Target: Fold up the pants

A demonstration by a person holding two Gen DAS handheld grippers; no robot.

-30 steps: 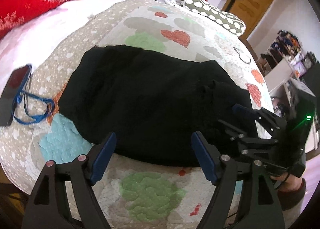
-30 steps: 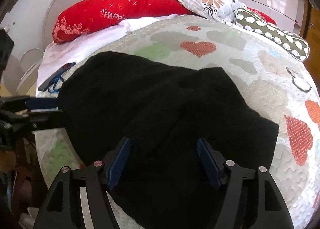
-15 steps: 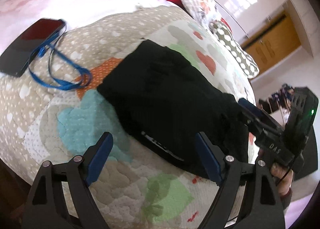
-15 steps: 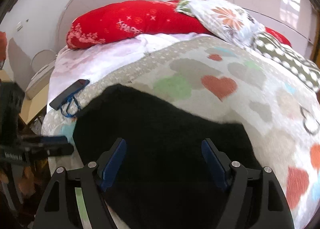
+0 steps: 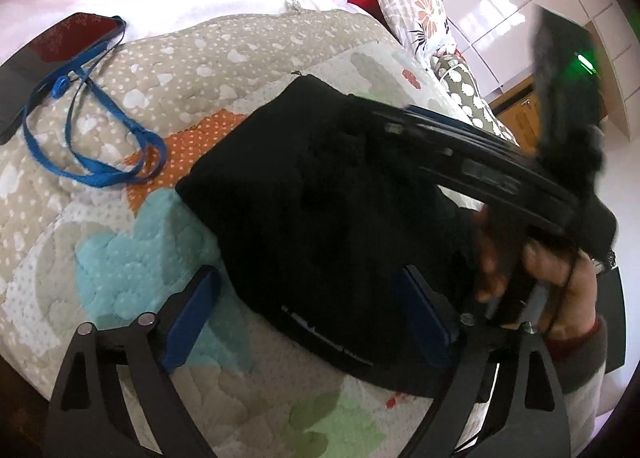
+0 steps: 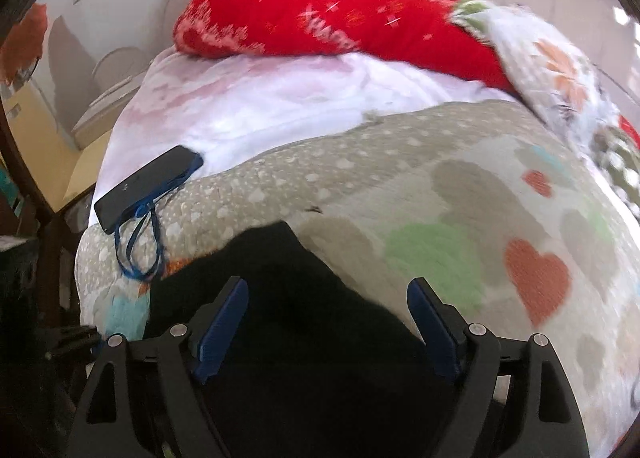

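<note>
The black pants lie bunched on a patterned quilt on the bed. My left gripper hovers over their near hem, jaws wide and opening, the cloth under the gap but no pad pressing it. In the left wrist view the right gripper reaches in blurred from the right over the pants, held by a hand. In the right wrist view the right gripper is over the far edge of the pants, jaws opening, nothing pinched.
A dark phone on a blue lanyard lies at the quilt's left, also seen as the phone in the right wrist view. A red pillow and floral pillow sit at the bed's head. The bed edge is near.
The right gripper swept left across the pants toward their far left edge and now crosses the left wrist view. The left gripper rolled and sank nearer the hem. Both jaws widened.
</note>
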